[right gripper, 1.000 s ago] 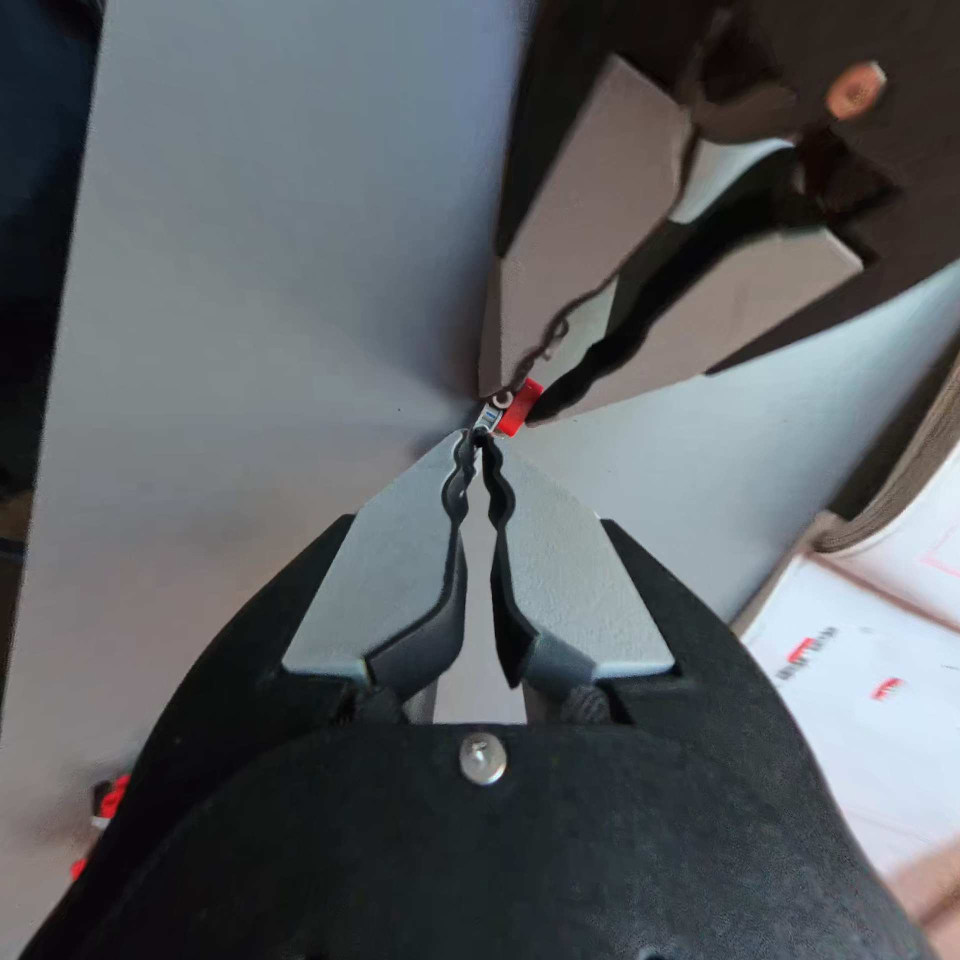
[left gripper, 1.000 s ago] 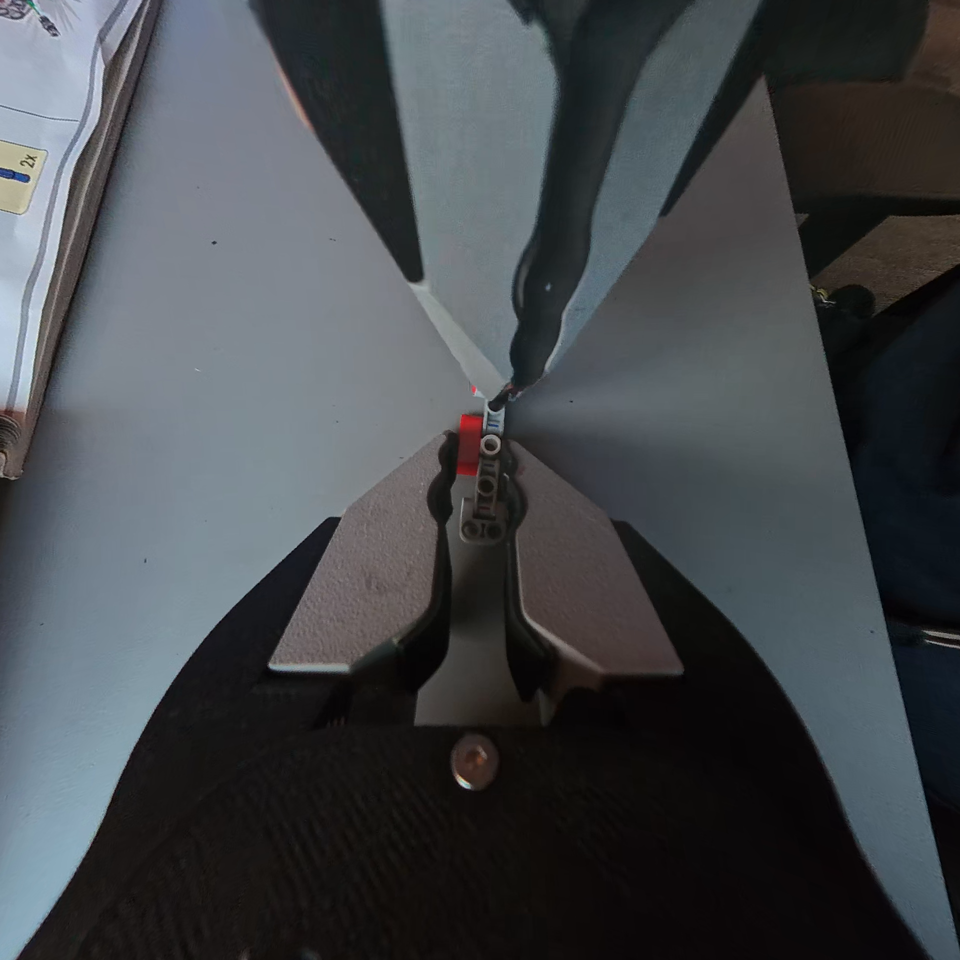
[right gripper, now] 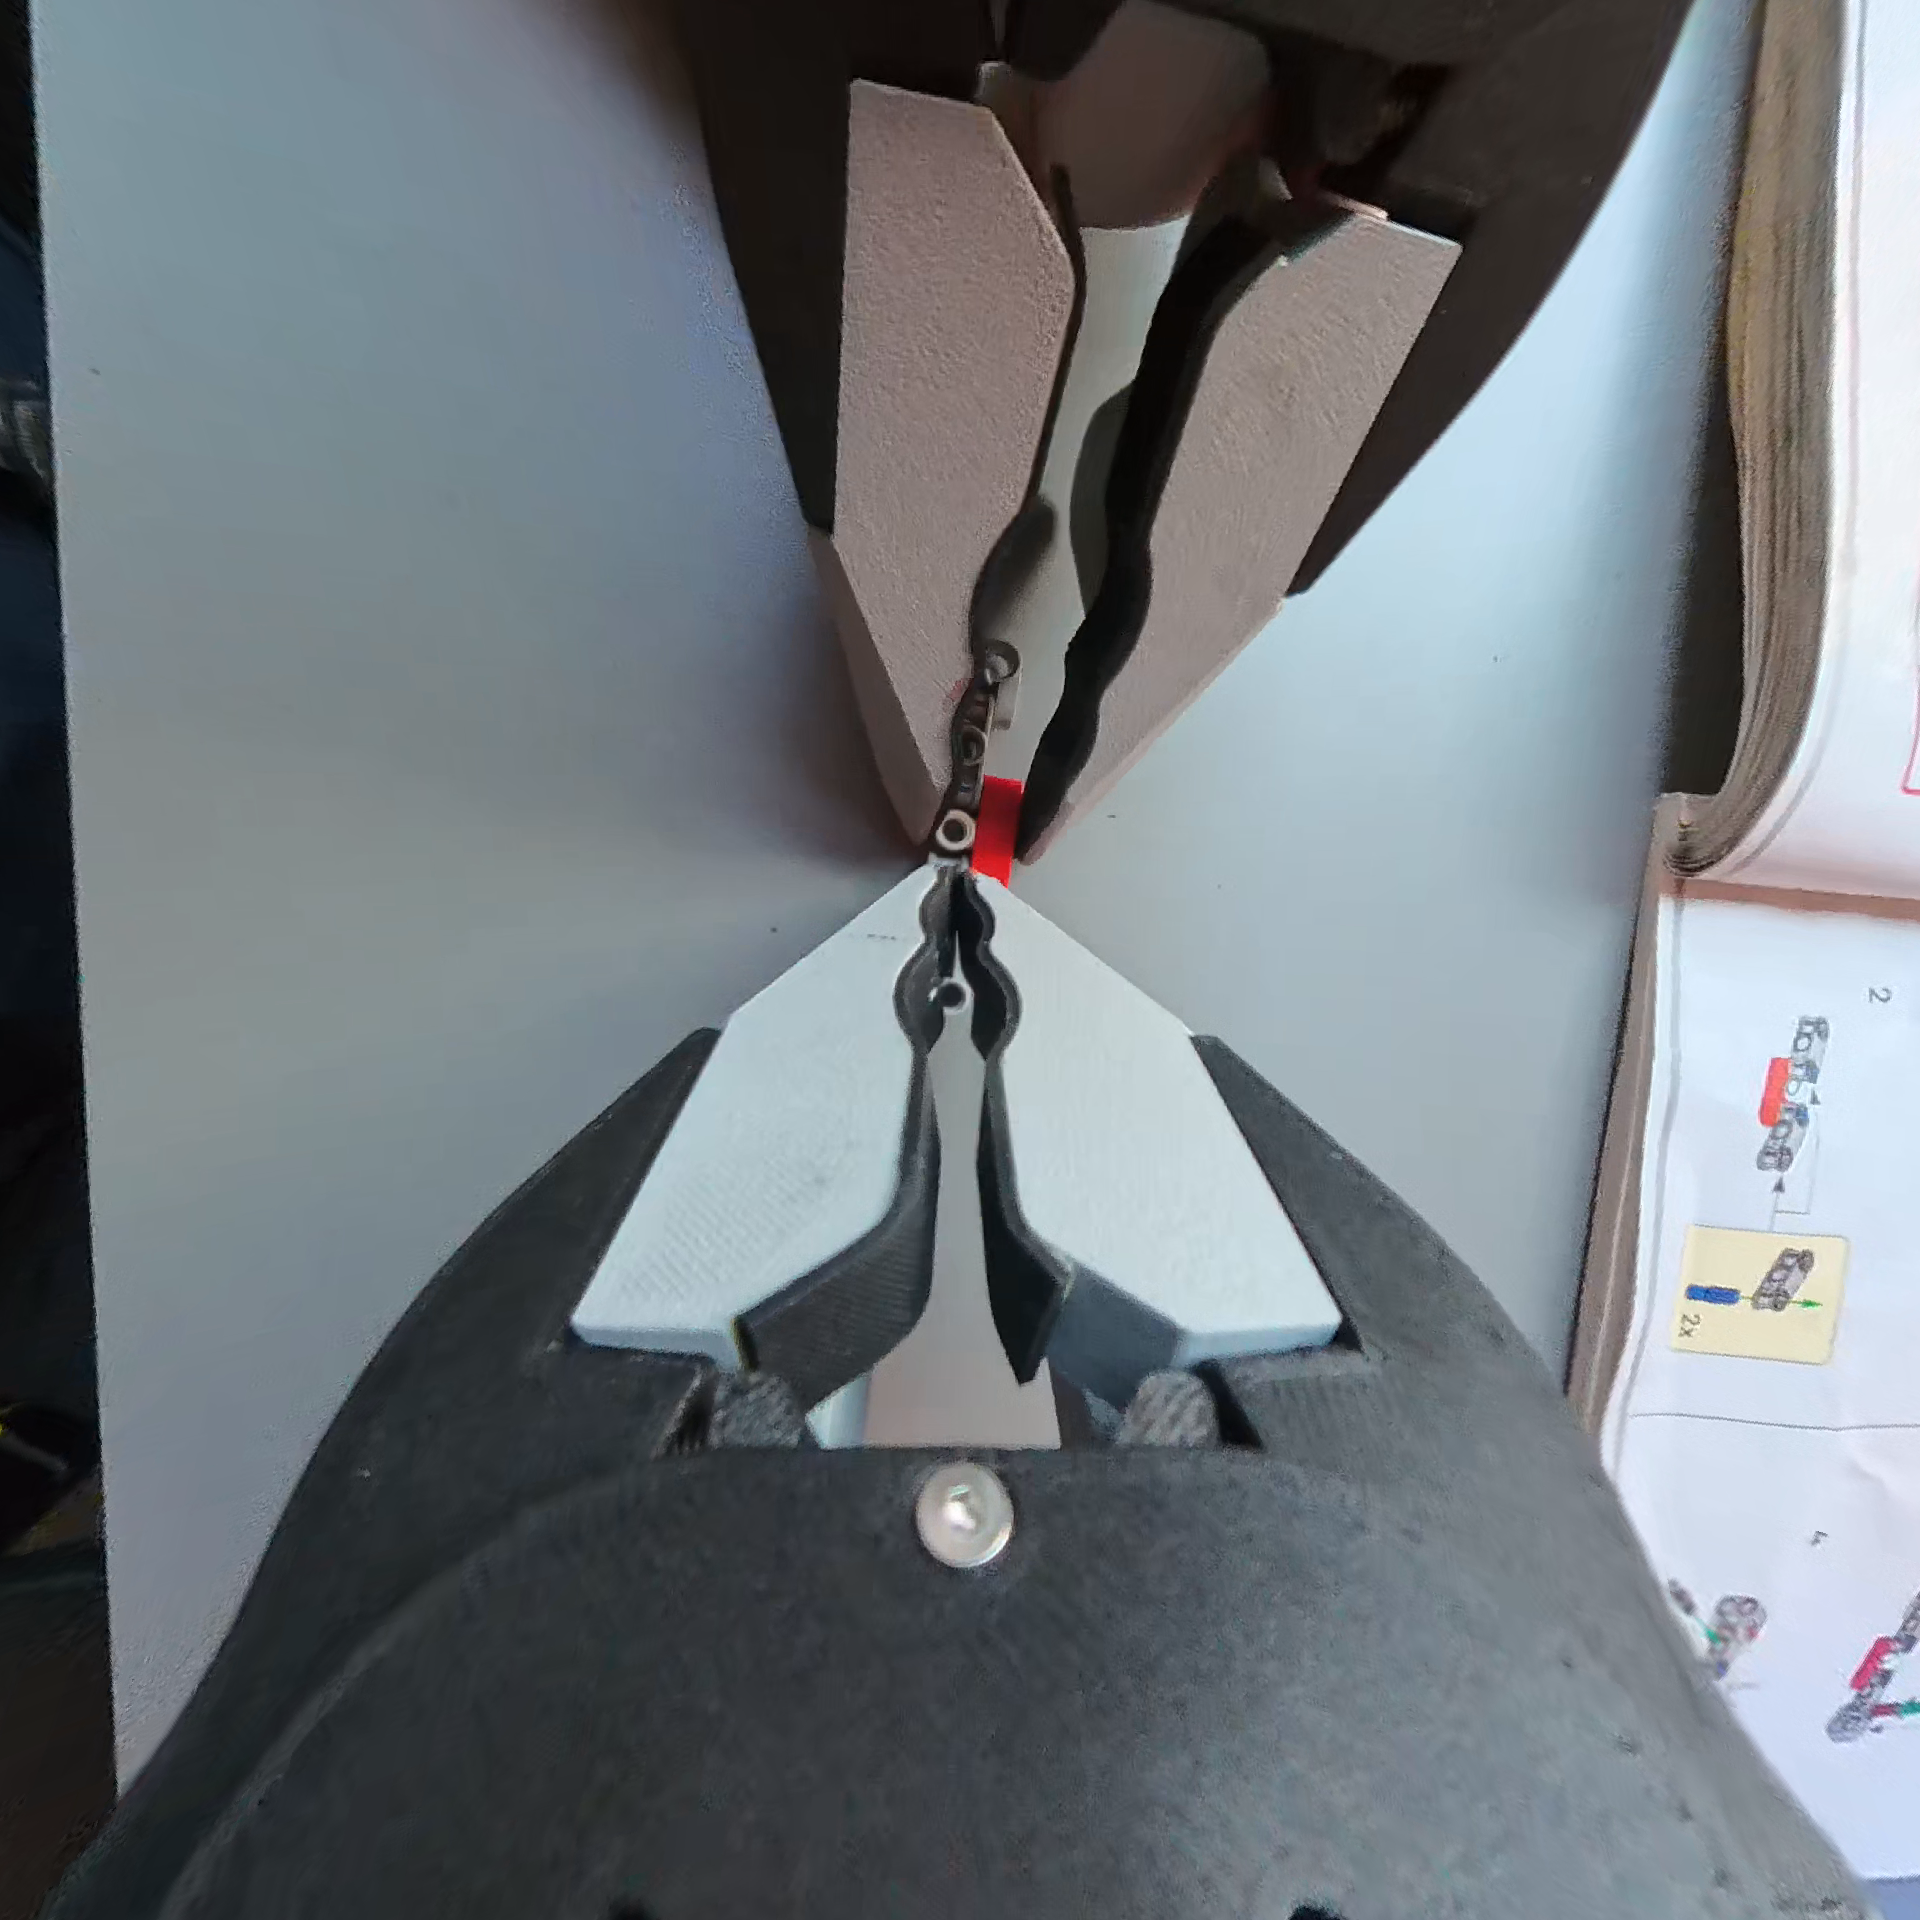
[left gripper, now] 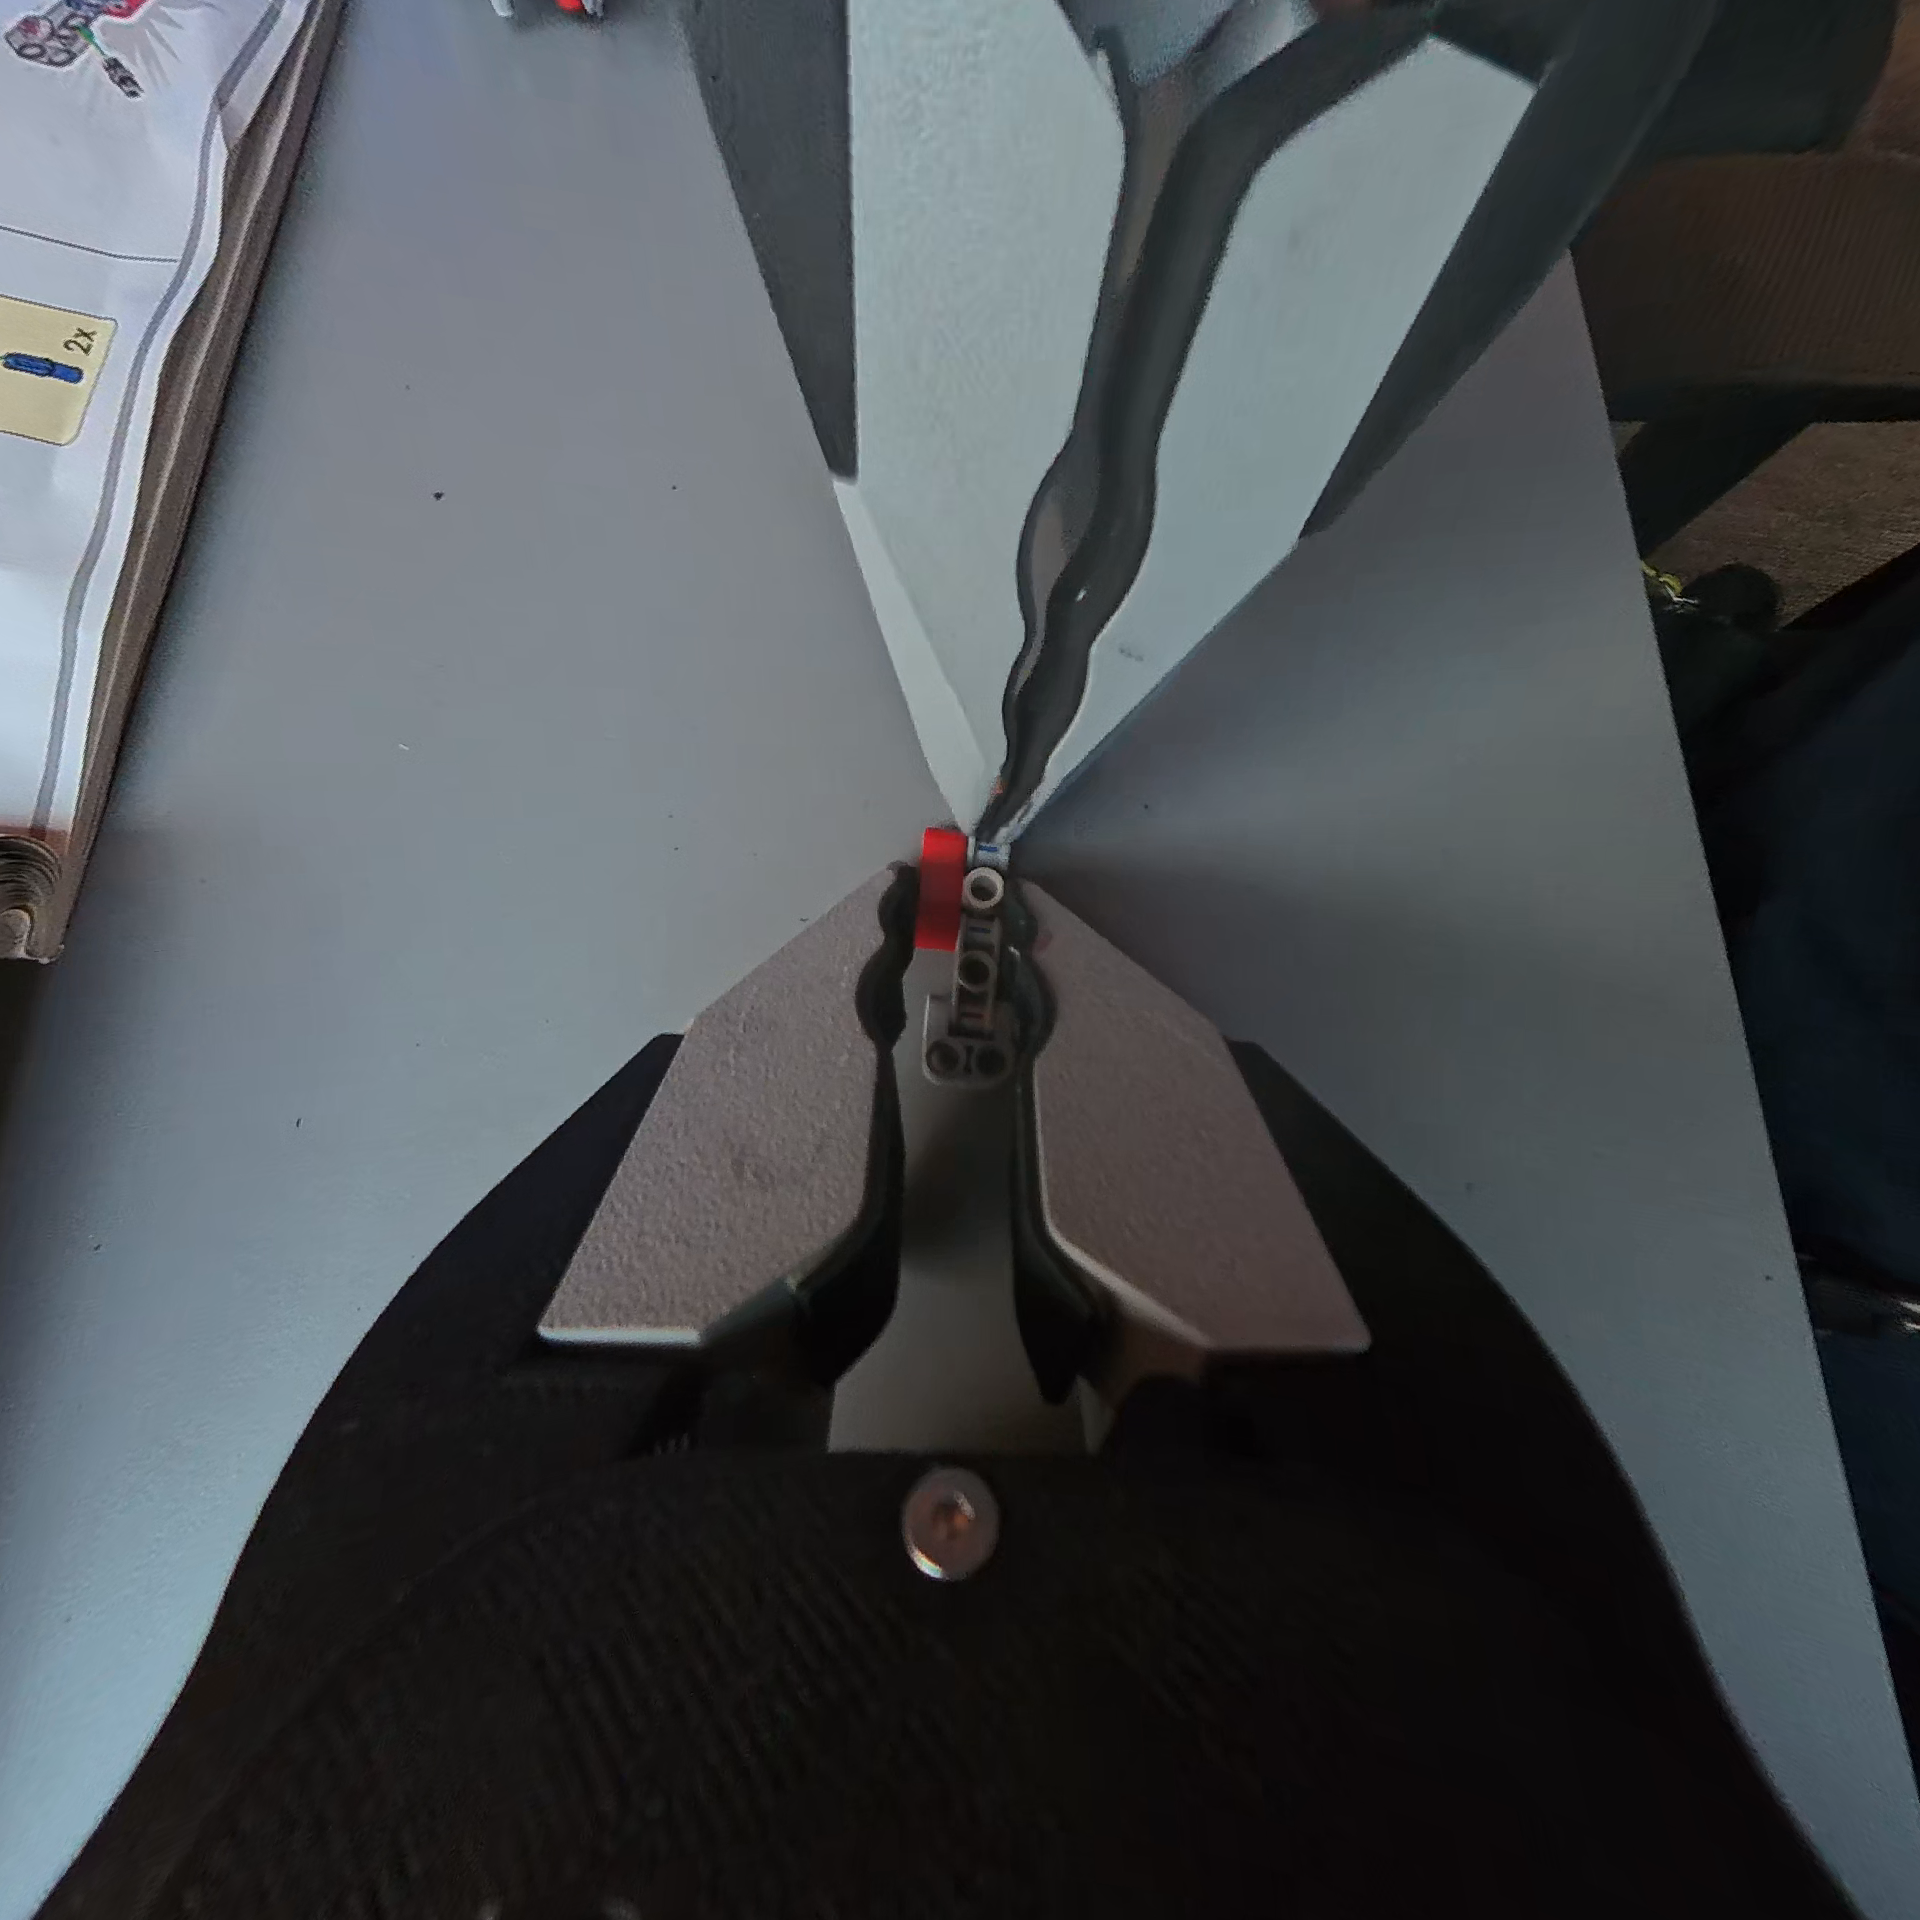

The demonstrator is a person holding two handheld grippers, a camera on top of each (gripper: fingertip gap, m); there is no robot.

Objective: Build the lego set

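My left gripper (left gripper: 964, 899) is shut on a grey holed beam (left gripper: 977, 997) with a red piece (left gripper: 938, 888) fixed to its left side. It holds them above the grey table (left gripper: 468, 727). My right gripper (right gripper: 954, 888) faces it tip to tip, shut on a small grey piece (right gripper: 951, 994). That piece (left gripper: 990, 854) touches the far end of the beam. In the right wrist view the left gripper (right gripper: 977, 842) comes from the top with the beam (right gripper: 971, 748) and the red piece (right gripper: 997, 836). In the left wrist view the right gripper (left gripper: 1006, 805) comes down from the top.
An open instruction booklet (left gripper: 73, 364) lies at the table's left side, and shows at the right in the right wrist view (right gripper: 1766, 1247). A few small bricks (left gripper: 561, 5) lie at the far edge. The table's right edge (left gripper: 1662, 935) borders a dark floor.
The two grippers have turned to face each other head-on. The small grey piece stays at the beam's end. Both grasps look unchanged.
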